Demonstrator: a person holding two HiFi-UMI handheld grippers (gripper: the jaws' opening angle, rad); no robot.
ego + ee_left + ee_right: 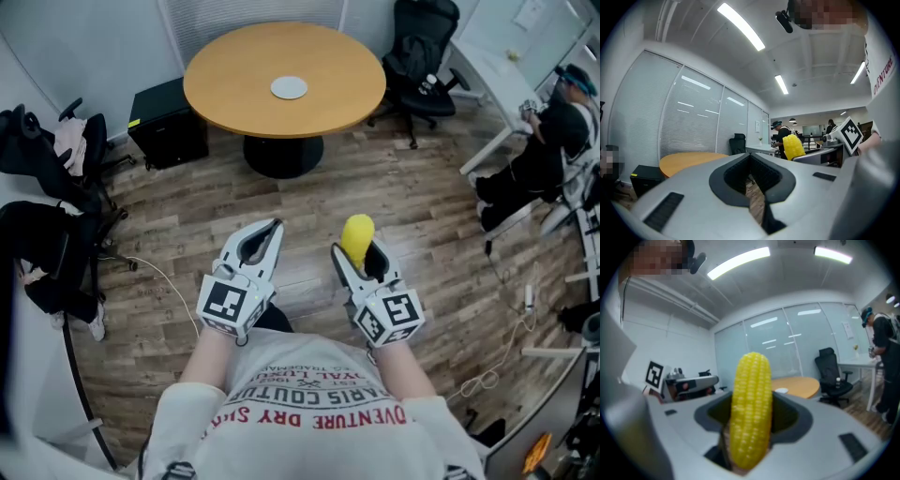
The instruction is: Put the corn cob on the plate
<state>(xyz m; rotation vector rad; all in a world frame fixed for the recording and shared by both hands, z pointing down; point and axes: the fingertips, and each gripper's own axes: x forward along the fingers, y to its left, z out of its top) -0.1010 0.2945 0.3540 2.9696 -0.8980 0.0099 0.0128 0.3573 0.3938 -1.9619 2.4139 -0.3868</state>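
My right gripper (359, 251) is shut on a yellow corn cob (357, 235), held at chest height over the wooden floor. In the right gripper view the corn cob (750, 416) stands upright between the jaws and hides the gap. A small white plate (289, 87) lies in the middle of the round wooden table (328, 103), well ahead of both grippers; the plate (781, 390) also shows past the cob. My left gripper (272, 231) is beside the right one, shut with nothing in it. From the left gripper view the corn cob (792, 146) appears to the right.
A black box (169, 122) stands left of the table's base. Black office chairs are at the left (56, 159) and behind the table (422, 61). A person (553, 141) sits at a white desk at the right. Cables (497, 361) lie on the floor.
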